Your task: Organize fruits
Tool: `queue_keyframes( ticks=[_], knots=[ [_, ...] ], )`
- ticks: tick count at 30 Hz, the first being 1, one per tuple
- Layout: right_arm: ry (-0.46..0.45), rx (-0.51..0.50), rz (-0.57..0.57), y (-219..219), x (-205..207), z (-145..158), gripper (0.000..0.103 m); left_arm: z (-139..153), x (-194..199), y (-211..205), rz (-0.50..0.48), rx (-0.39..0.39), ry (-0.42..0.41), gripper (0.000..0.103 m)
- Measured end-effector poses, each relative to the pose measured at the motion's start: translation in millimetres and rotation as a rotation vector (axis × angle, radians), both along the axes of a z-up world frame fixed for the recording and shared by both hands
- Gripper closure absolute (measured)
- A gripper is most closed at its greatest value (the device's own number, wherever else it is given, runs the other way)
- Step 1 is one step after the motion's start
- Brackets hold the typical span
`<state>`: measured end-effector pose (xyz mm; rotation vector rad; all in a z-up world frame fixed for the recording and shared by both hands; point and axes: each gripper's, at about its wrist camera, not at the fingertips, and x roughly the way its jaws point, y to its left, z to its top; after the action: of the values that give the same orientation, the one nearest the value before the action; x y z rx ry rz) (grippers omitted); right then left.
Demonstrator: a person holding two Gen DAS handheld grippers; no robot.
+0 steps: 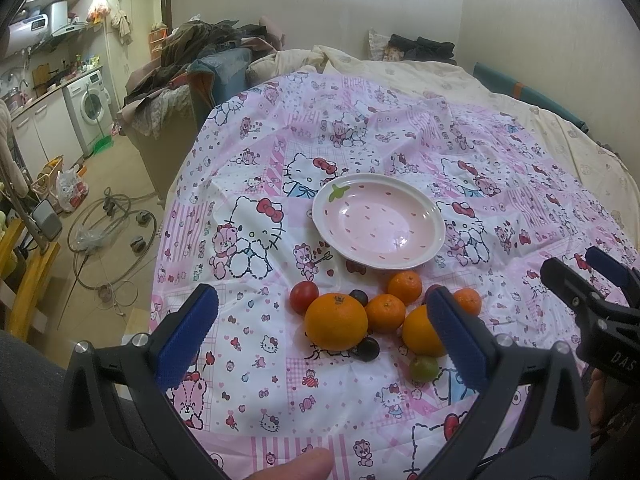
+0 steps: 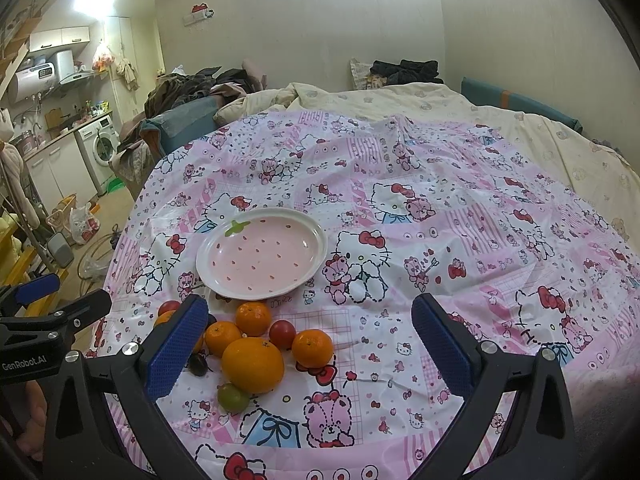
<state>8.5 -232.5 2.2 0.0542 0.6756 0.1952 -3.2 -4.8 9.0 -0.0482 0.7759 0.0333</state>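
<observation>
An empty pink strawberry-print plate [image 1: 378, 222] [image 2: 262, 258] lies on the Hello Kitty cloth [image 1: 248, 360]. Just in front of it sits a cluster of fruit: a large orange [image 1: 336, 322], a second large orange [image 1: 420, 332] [image 2: 253, 366], several mandarins [image 1: 385, 313] [image 2: 312, 348], a red tomato [image 1: 304, 297], another red tomato [image 2: 282, 334], dark plums [image 1: 368, 349] and a green fruit [image 1: 424, 368] [image 2: 233, 397]. My left gripper [image 1: 322, 340] hovers open over the cluster, holding nothing. My right gripper [image 2: 310, 348] is open and empty too, just right of the fruit.
The cloth covers a bed with a cream duvet [image 2: 400, 100] behind. Its left edge drops to a floor with hoses [image 1: 108, 236] and bags. Piled clothes [image 1: 200, 48] and a washing machine [image 1: 90, 108] stand far left. A thumb [image 1: 296, 466] shows at the bottom.
</observation>
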Motion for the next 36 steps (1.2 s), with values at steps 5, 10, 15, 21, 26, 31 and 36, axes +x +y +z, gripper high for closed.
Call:
queue_keyframes(
  ticks=[5, 10, 15, 21, 26, 31, 36],
  knots=[
    [0.0, 0.0, -0.001, -0.2, 0.0, 0.1, 0.0, 0.0, -0.6, 0.1, -0.002, 0.001, -0.003, 0.0],
    [-0.001, 0.0, 0.001, 0.0, -0.3, -0.1, 0.0, 2.3, 0.9, 0.5, 0.0, 0.001, -0.004, 0.0],
    [-0.001, 0.0, 0.0, -0.2, -0.1, 0.0, 0.0, 0.1, -0.8, 0.0, -0.002, 0.001, -0.004, 0.0],
    [0.002, -0.001, 0.0, -0.6, 0.1, -0.1, 0.0, 1.9, 0.2, 0.2, 0.0, 0.004, -0.003, 0.0],
    [0.002, -0.001, 0.001, -1.4, 0.5, 0.2, 0.0, 3.8, -0.6, 0.3, -0.003, 0.004, -0.007, 0.0],
    [0.001, -0.001, 0.0, -1.1, 0.3, 0.0, 0.0, 0.9, -0.5, -0.2, -0.002, 0.003, -0.006, 0.0],
    [0.002, -0.001, 0.001, -1.4, 0.6, 0.3, 0.0, 2.8, 1.5, -0.2, -0.003, 0.006, -0.005, 0.0]
  ],
)
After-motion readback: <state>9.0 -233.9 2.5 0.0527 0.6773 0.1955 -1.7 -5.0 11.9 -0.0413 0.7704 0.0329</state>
